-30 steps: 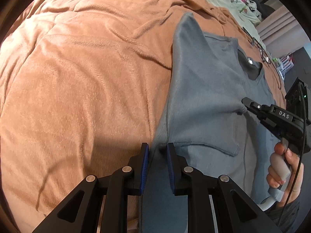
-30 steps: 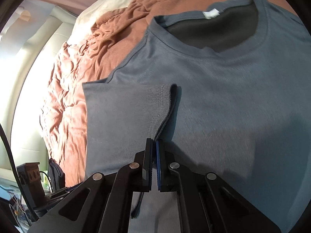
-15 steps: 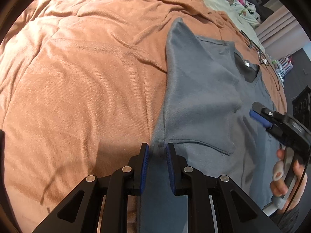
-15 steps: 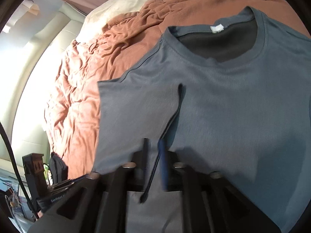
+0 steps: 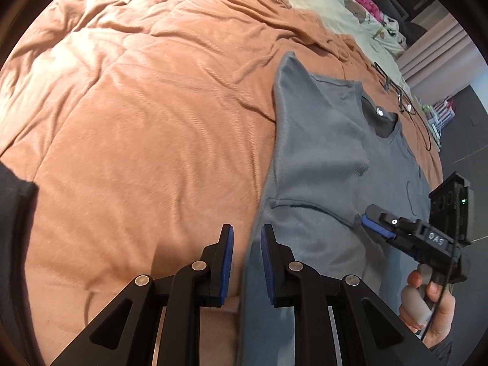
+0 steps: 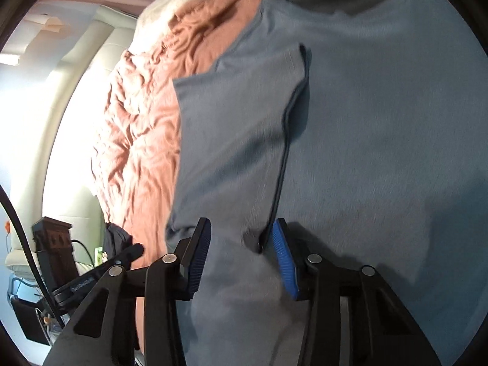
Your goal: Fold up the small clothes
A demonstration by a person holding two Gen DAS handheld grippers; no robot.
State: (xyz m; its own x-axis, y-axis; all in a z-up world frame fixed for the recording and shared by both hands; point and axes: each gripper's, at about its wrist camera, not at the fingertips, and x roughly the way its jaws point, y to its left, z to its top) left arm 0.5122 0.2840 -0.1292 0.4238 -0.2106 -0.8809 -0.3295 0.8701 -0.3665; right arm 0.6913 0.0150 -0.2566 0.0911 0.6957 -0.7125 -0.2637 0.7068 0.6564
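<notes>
A grey T-shirt [image 5: 320, 152] lies flat on an orange blanket [image 5: 137, 122], collar [image 5: 378, 119] at the far end. Its near sleeve [image 6: 231, 128] is folded inward over the body [image 6: 381, 122]. My left gripper [image 5: 247, 231] is open at the shirt's left side, and the side edge runs between its blue pads [image 5: 227, 259] without being pinched. My right gripper [image 6: 241, 235] stands wide open just behind the folded sleeve's hem, holding nothing. In the left wrist view my right gripper [image 5: 370, 218] hovers over the shirt's middle, held by a hand [image 5: 427, 305].
A cream sheet with coloured items [image 5: 320, 3] lies past the blanket. Thin black cables [image 5: 396, 91] rest on the blanket beyond the collar. A padded cream headboard [image 6: 76, 91] rises left of the rumpled blanket [image 6: 137, 122]. A dark sleeve [image 5: 15, 228] fills the left edge.
My right gripper let go of the sleeve hem, opened wide and drew back toward the shirt's lower part. The sleeve now lies folded on the body. The left gripper pulled back slightly.
</notes>
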